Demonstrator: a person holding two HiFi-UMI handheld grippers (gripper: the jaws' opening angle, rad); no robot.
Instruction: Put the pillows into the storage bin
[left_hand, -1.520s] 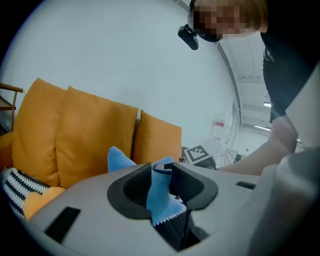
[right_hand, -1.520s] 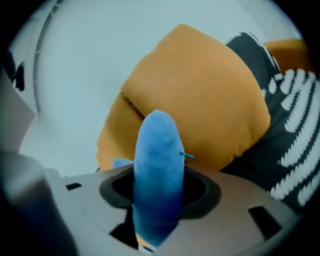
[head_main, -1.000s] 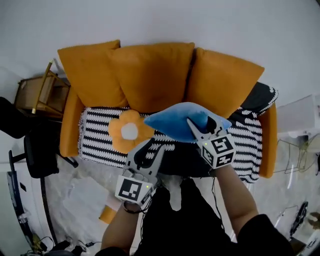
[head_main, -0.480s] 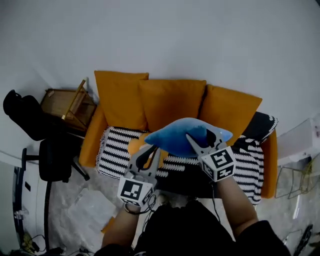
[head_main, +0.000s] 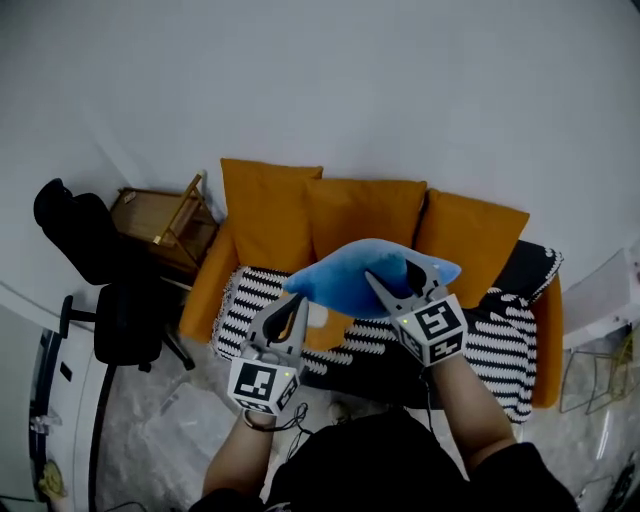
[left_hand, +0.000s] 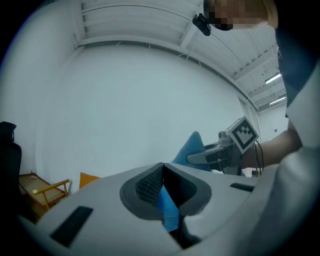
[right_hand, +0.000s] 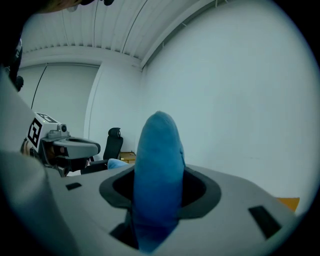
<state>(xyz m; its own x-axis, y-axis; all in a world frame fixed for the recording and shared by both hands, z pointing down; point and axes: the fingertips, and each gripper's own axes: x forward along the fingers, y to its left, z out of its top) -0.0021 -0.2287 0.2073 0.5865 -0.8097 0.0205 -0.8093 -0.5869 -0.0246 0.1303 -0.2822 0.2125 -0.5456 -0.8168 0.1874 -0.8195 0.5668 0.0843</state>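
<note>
I hold a blue pillow up in front of the orange sofa. My right gripper is shut on its right end, and the thick blue bulk fills the gap of the right gripper. My left gripper is at the pillow's lower left, its jaws closing to a pinch on a thin blue edge in the left gripper. An orange flower pillow lies on the seat, mostly hidden behind the blue one. No storage bin shows.
A black-and-white striped blanket covers the sofa seat. Left of the sofa stand a wooden side table and a black office chair. A white wire rack is at the right. A white wall rises behind.
The view has pulled back, so the sofa looks smaller and farther. My left gripper rose to the blue pillow and shut on its edge. The flower pillow is now mostly covered.
</note>
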